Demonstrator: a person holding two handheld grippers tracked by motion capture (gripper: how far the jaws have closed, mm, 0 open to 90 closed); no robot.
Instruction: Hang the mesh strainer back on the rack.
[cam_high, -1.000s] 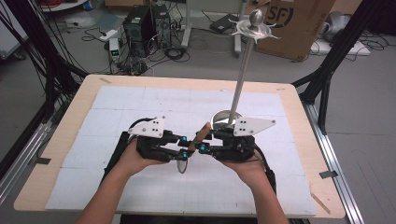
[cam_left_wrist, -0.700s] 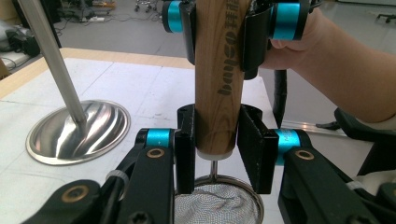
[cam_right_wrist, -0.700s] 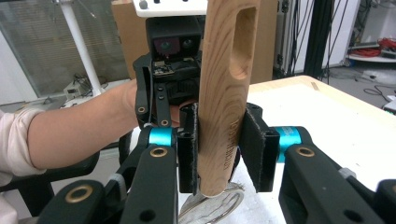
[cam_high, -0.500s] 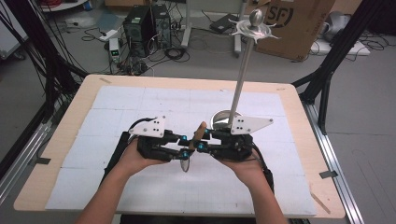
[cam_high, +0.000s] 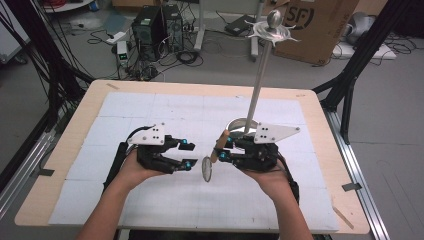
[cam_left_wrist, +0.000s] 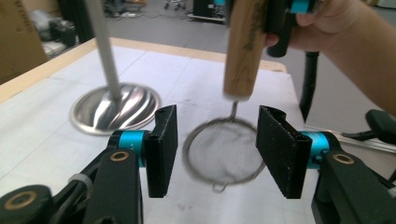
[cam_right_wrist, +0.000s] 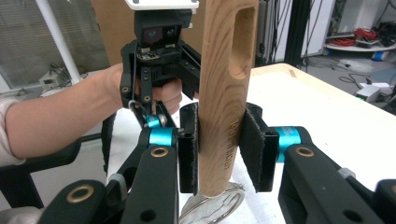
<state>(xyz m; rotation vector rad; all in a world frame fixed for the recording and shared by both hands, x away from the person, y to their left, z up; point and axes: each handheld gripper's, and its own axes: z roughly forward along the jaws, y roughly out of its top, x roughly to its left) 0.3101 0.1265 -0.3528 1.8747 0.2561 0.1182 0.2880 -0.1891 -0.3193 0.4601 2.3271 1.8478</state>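
Observation:
A small mesh strainer (cam_high: 207, 169) with a wooden handle (cam_high: 220, 145) hangs mesh-down just above the white mat. My right gripper (cam_high: 223, 149) is shut on that handle, and its own view shows both pads pressed against the wood (cam_right_wrist: 226, 93). My left gripper (cam_high: 189, 154) is open, pointing at the strainer from the left. In the left gripper view the round mesh (cam_left_wrist: 224, 151) sits just beyond the spread jaws, nothing touching them, with the handle (cam_left_wrist: 243, 46) rising above it into the right gripper (cam_left_wrist: 285, 18).
A metal stand with a round shiny base (cam_high: 240, 125) and a tall pole (cam_high: 260, 75) rises just behind the right gripper. The base (cam_left_wrist: 114, 107) also lies left of the left jaw. The white mat (cam_high: 150, 107) covers the wooden table.
The left gripper's jaws now stand wider and slightly back from the strainer. The right gripper, still holding the handle, has shifted a little to the right.

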